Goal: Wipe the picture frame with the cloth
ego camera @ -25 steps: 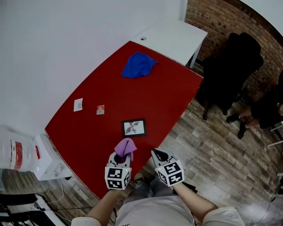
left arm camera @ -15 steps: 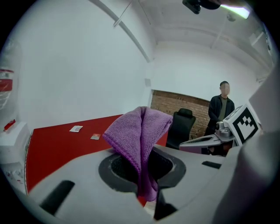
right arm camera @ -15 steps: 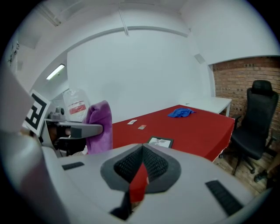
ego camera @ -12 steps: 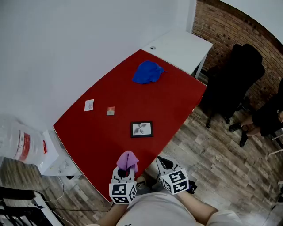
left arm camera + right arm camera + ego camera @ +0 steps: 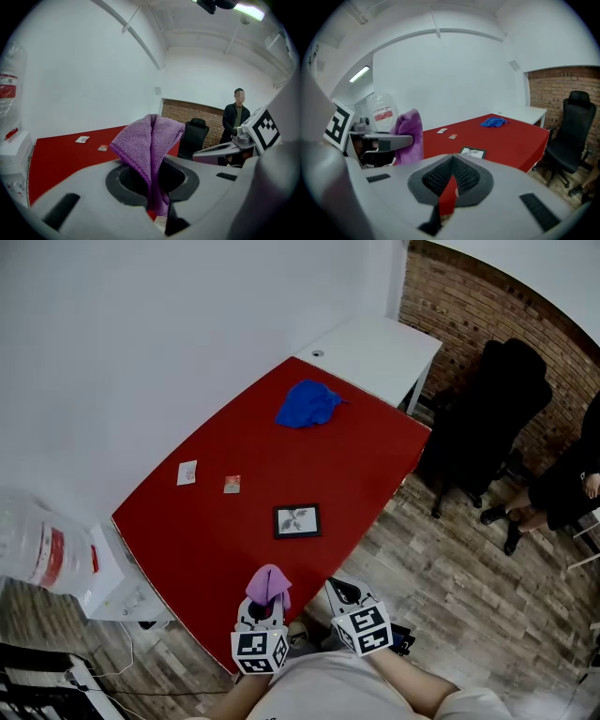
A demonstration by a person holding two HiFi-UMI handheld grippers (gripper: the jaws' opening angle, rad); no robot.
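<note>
Jaws of left gripper (image 5: 263,607) were clamped on the purple cloth (image 5: 269,582), which stuck up above them; right gripper (image 5: 339,592) jaws were closed w/ nothing held. Picture frame (image 5: 297,520) lay flat on the red desk (image 5: 366,456), well apart from both grippers & the cloth.

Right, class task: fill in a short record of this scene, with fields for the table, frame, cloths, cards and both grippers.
table: red table, wall along one side
picture frame: flat on the table, clear of both grippers
purple cloth: pinched in the left gripper
blue cloth: crumpled at the far end
small cards: two, toward the wall side
left gripper: shut on the purple cloth
right gripper: jaws together, empty
</note>
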